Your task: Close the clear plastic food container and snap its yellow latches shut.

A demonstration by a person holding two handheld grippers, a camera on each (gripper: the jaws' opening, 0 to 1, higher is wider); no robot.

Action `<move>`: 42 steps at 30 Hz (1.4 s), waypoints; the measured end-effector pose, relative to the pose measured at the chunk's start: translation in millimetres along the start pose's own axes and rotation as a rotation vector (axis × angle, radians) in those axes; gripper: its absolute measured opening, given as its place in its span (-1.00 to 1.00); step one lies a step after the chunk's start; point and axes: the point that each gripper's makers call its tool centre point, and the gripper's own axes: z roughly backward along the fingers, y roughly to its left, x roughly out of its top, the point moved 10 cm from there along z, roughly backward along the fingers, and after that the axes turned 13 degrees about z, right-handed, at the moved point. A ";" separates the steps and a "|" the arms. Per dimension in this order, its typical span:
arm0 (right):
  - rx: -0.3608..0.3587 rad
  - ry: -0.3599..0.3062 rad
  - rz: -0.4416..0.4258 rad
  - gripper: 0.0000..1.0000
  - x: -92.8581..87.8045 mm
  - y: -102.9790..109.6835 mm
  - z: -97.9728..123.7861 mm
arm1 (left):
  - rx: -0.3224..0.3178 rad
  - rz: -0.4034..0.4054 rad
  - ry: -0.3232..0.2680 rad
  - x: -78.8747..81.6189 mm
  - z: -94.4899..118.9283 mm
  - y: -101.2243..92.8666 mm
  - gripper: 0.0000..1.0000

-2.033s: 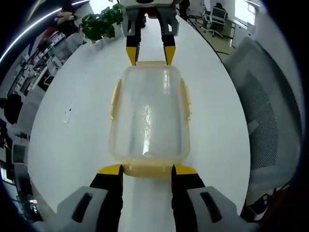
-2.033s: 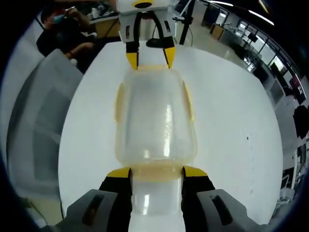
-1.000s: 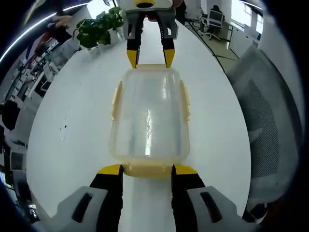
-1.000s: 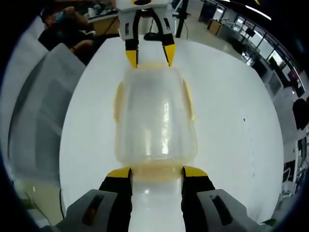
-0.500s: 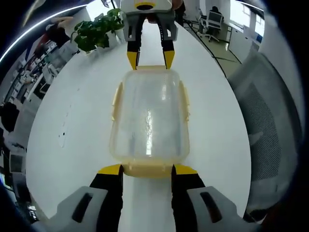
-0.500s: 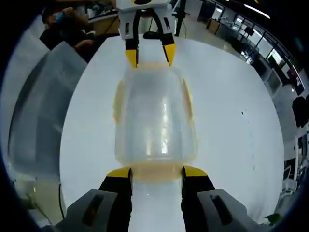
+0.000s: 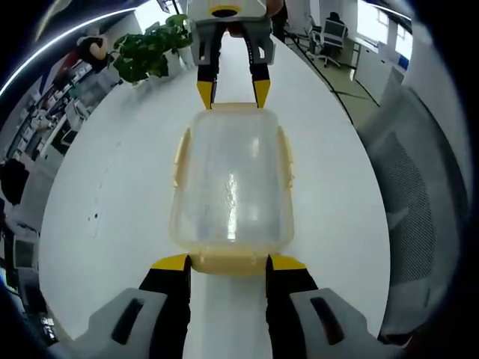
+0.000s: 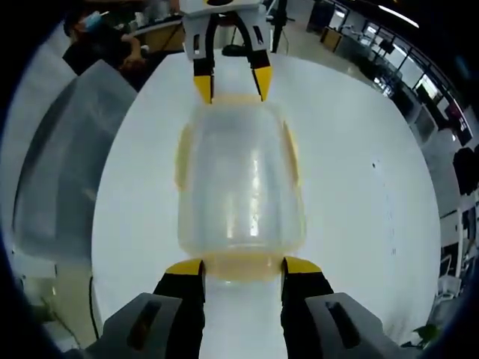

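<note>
Two grippers flank the clear food container (image 7: 230,187) lying on the white tabletop (image 7: 112,194). Left gripper (image 7: 228,262) and right gripper (image 8: 242,266) each hold fingers spread astride a yellow end latch (image 7: 228,263), one at either end.

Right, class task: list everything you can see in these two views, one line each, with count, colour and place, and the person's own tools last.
Food container: one, clear with yellow rim, lid on, middle of the table, between the two tongs.
Side latches: two, yellow, on the container's long sides.
Table: one, white, under the container.
Plant: one, green, far end of the table.
Chair: one, grey mesh, beside the table.
Left tongs: one, yellow-tipped, open at the container's near end.
Right tongs: one, yellow-tipped, open at the opposite end.
</note>
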 end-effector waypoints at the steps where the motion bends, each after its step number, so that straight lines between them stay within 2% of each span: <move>1: 0.002 0.000 -0.001 -0.25 -1.6 0.2 0.7 | -0.001 0.000 -0.001 1.1 -0.5 -0.3 -0.24; 23: 0.022 0.001 -0.011 -0.24 -24.5 0.4 5.4 | -0.016 -0.001 -0.011 20.0 -14.3 -1.4 -0.24; 42: 0.044 -0.008 -0.027 -0.24 -32.7 -1.8 -5.4 | -0.038 0.013 -0.001 18.5 -23.4 1.8 -0.24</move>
